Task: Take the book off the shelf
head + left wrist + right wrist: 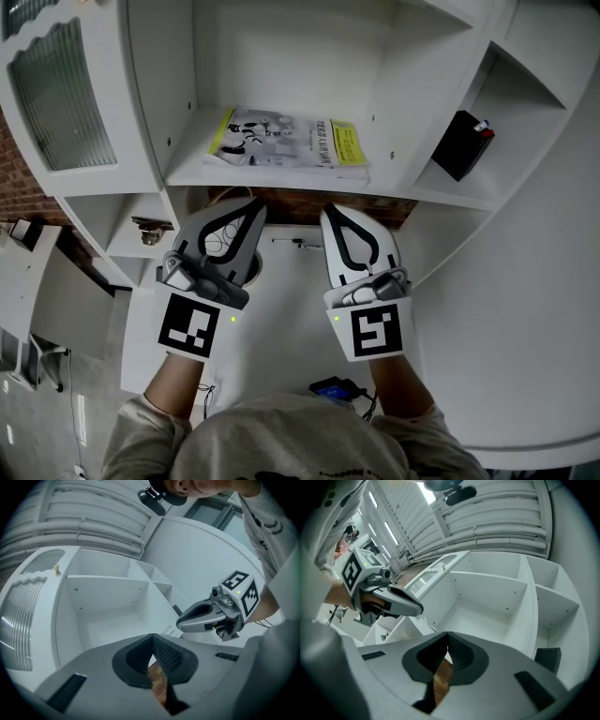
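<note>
White boards make up the open-fronted shelf unit (281, 178). A thin paperback book (286, 141) lies flat on the floor of its middle compartment, with a black-and-white illustrated cover and a yellow band at its right end. Its long edge runs left to right, set just back from the near lip.

Lying flat, the book offers only a slim edge to pinch. That is probably why both tools hang on the near side of the lip and a little below it, noses aimed into the compartment. The grey-and-white left gripper (251, 208) has its jaws pressed together with nothing between them. The matching right gripper (330, 216) is likewise closed and empty (each gripper's own view shows only a sliver of brick past the dark pads). They sit side by side, apart from each other and from the book.

The book looks light, a little glossy and likely floppy, with a yellowish edge along its left side. A black box (462, 142) stands in the right compartment, well apart from it.
</note>
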The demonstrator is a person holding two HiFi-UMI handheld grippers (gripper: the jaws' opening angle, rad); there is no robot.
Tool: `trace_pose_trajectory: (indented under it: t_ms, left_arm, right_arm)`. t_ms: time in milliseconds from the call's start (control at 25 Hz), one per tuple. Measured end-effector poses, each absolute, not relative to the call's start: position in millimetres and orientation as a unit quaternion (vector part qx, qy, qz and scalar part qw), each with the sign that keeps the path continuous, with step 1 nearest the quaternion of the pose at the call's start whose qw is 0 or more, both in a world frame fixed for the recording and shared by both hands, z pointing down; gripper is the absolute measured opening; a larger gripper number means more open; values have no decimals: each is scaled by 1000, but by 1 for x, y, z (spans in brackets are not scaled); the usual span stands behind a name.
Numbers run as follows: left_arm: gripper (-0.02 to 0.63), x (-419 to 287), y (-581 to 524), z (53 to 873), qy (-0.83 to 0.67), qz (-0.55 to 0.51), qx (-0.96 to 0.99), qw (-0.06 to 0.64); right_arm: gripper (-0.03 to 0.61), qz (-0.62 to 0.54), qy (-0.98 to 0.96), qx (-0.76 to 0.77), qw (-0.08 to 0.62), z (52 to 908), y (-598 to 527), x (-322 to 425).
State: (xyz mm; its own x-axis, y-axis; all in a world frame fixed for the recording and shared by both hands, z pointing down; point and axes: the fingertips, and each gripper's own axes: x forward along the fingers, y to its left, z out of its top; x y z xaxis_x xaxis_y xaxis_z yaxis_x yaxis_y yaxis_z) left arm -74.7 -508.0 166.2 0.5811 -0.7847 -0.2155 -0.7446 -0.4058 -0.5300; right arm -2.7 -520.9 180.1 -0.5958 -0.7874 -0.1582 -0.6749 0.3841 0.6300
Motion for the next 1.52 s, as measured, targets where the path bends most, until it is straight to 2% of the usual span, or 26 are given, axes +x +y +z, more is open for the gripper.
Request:
trace_pose_trajectory:
  t_ms: [600,640,720,1040,1240,1360,1520]
  left_arm:
    - [10,-72,-531,171,457,-74,-837,292]
    - [9,-72,-532,172,458,-77,-837,291]
    - [10,-71,-535,173,458,-83,-836,291]
    - [10,-75,-538,178,465,-93,-832,287]
    - [9,-79,-539,181,468,-93,-833,281]
    - [10,-80,-539,180,470,-92,-831,282]
    - [9,-79,-536,182,469,-92,-833,280]
  right_arm:
    - [21,-401,-779,429,220,175,-563,-6]
    - [30,-405,-774,428,231,175,-566,-5]
    - [96,-410,-769,420,253,177,-572,-5]
    - [175,-425,-747,370,353,193,-598,-11]
    - [167,-390,-757,340,399,200,-602,-13]
    - [81,-357,-777,314,412,208,-602,-15]
    - [63,-353,-775,300,430,208,-602,-16]
